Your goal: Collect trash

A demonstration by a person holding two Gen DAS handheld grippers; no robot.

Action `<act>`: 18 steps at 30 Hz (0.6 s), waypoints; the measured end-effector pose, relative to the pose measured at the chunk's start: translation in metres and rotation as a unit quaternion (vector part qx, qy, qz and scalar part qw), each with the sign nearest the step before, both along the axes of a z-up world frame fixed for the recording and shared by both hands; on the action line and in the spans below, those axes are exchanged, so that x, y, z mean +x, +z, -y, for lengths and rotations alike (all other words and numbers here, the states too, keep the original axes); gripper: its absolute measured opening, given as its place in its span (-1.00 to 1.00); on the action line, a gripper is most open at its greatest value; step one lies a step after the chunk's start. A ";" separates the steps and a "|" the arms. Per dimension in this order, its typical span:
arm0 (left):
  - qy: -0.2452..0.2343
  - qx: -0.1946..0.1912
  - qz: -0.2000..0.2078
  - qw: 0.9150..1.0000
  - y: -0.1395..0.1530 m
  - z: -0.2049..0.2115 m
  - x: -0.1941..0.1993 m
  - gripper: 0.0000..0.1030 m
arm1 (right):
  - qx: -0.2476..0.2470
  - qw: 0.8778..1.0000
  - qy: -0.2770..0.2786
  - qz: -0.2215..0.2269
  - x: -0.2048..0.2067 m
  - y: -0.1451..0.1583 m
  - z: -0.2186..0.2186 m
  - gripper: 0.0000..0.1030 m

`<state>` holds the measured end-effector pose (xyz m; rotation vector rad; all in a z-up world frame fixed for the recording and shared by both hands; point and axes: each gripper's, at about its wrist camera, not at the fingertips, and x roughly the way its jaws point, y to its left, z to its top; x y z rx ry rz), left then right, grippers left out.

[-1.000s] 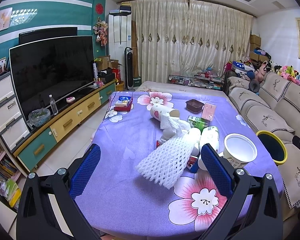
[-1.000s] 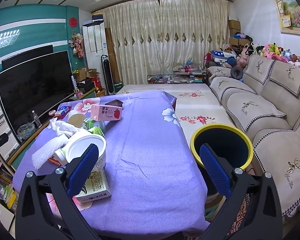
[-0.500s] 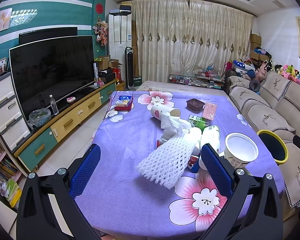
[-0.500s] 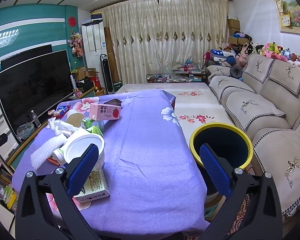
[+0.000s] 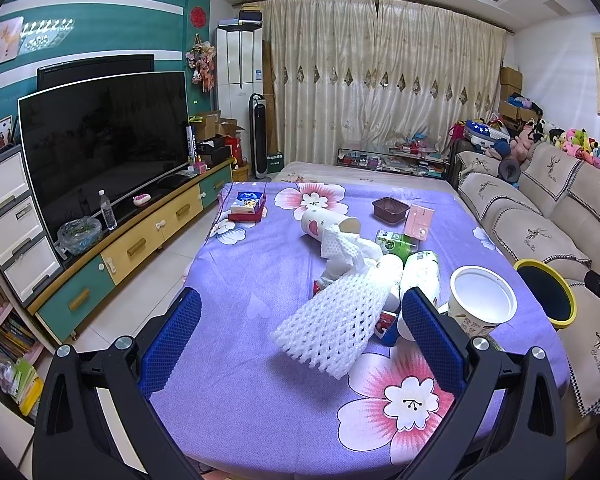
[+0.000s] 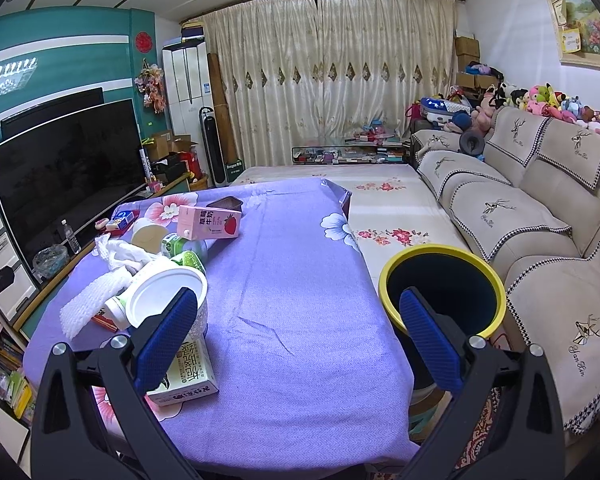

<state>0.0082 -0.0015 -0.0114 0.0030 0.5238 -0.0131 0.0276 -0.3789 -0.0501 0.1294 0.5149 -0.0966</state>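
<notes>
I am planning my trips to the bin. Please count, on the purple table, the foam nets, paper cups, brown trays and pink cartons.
Foam nets: 2
Paper cups: 2
Brown trays: 1
Pink cartons: 1
Total: 6

Cloth, foam and paper on the table
Matt woven purple tablecloth [image 5: 252,280]; white foam net sleeve [image 5: 336,328], open-meshed; smooth paper tub [image 5: 482,300]; glossy-rimmed plastic bin [image 6: 444,284].
</notes>
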 end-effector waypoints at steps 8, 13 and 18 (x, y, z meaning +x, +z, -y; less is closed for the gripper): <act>0.000 0.000 -0.001 1.000 -0.001 0.001 0.001 0.93 | 0.000 1.000 -0.001 -0.003 0.001 -0.001 0.001 0.87; 0.000 0.001 -0.002 1.000 -0.002 0.002 0.003 0.93 | 0.002 1.000 -0.001 -0.006 0.003 -0.003 0.002 0.87; -0.001 0.001 -0.004 1.000 -0.004 0.002 0.004 0.93 | 0.002 1.000 -0.001 -0.010 0.004 -0.005 0.002 0.87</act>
